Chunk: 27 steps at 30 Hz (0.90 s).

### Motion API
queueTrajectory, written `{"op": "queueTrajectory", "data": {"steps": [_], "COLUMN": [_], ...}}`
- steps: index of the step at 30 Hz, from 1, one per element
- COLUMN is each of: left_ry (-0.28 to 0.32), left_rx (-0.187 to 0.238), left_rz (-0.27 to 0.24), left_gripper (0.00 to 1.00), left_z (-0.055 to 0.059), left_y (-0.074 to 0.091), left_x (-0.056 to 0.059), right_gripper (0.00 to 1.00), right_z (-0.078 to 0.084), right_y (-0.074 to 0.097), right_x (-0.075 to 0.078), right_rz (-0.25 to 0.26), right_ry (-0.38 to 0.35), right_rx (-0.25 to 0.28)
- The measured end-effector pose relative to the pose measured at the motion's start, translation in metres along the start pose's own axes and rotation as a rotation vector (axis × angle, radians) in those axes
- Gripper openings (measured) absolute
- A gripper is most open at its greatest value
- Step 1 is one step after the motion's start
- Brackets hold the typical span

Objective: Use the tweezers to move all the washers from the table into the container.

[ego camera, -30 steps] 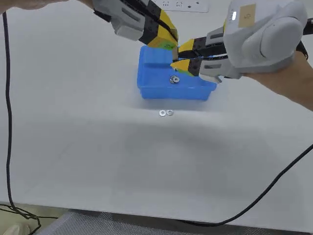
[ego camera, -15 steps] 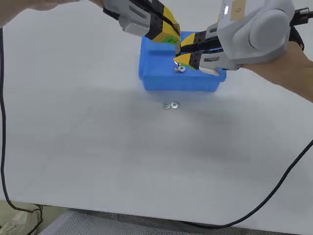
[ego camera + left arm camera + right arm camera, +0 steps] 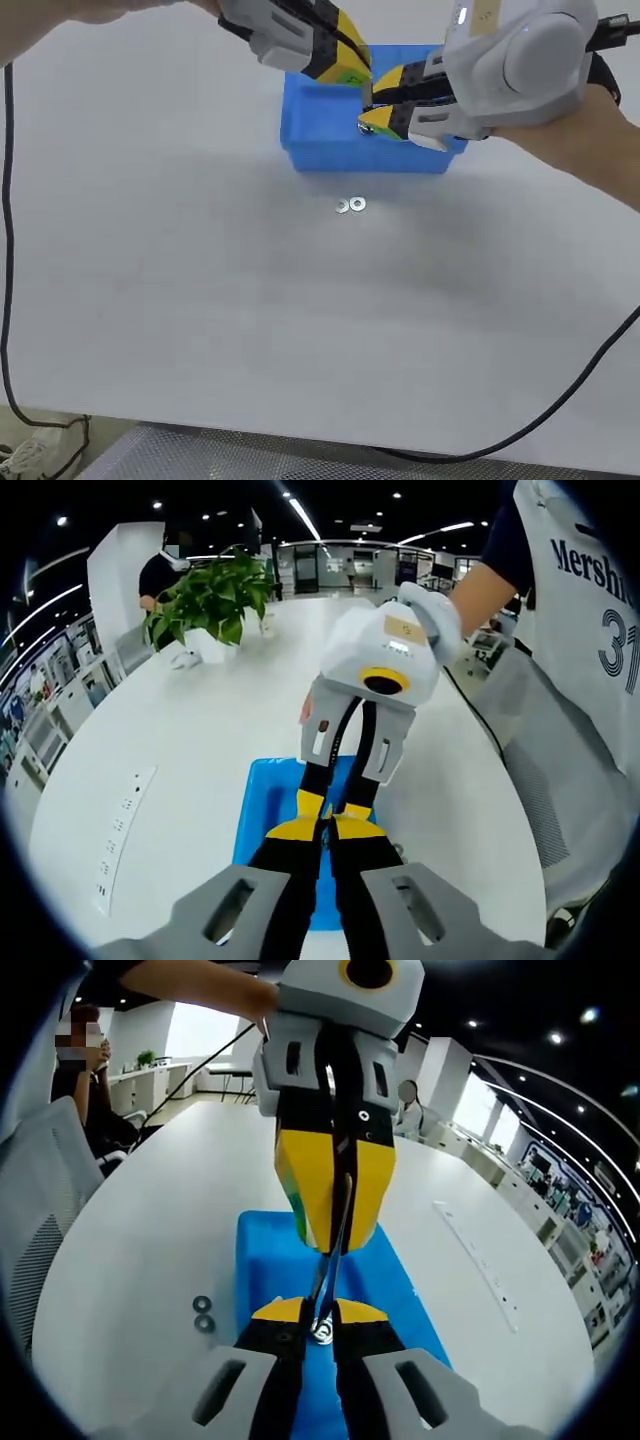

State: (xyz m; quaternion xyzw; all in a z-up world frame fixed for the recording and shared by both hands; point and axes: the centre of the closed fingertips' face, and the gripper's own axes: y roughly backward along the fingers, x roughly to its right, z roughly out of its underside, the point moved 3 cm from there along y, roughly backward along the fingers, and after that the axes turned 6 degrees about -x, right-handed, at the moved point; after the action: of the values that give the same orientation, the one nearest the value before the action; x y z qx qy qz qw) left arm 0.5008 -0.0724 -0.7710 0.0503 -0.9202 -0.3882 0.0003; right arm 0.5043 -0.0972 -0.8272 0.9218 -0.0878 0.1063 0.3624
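Note:
A blue container (image 3: 305, 150) stands at the far middle of the white table. Both grippers hover over it, tips facing each other. My left gripper (image 3: 352, 75) comes in from the upper left and is shut on thin metal tweezers (image 3: 330, 1260), which point down into the container (image 3: 265, 1260). My right gripper (image 3: 372, 120) comes from the right, its yellow tips closed around the tweezers' lower end. A small washer (image 3: 322, 1335) sits at the tweezers' tip, right at my right gripper (image 3: 320, 1312). Two washers (image 3: 350, 205) lie side by side on the table just in front of the container.
A black cable (image 3: 8, 200) runs down the table's left side and another cable (image 3: 590, 370) curves off the right front edge. A power strip (image 3: 120, 830) lies on the table beyond the container (image 3: 262, 810). People and chairs are in the background.
The head camera has shifted, so the container and the two loose washers sit higher in the picture. Both grippers stay together over the container, still closed on the tweezers.

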Motion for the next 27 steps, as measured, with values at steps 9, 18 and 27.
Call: {"op": "queueTrajectory", "data": {"steps": [9,18,27], "left_ry": [-0.021,-0.058,-0.092], "left_rx": [0.003,0.006,0.013], "left_rz": [-0.017,-0.038,-0.067], "left_gripper": [0.07,0.07,0.07], "left_z": [-0.008,-0.026,-0.042], "left_y": [0.013,0.031,0.050], "left_x": [0.006,0.018,0.034], "right_gripper": [0.11,0.11,0.11], "right_z": [-0.007,-0.018,-0.042], "right_y": [0.007,0.023,0.050], "right_x": [0.002,-0.002,-0.011], "right_rz": [0.018,0.043,0.075], "right_ry": [0.023,0.057,0.058], "right_rx": [0.000,0.003,0.046]}}
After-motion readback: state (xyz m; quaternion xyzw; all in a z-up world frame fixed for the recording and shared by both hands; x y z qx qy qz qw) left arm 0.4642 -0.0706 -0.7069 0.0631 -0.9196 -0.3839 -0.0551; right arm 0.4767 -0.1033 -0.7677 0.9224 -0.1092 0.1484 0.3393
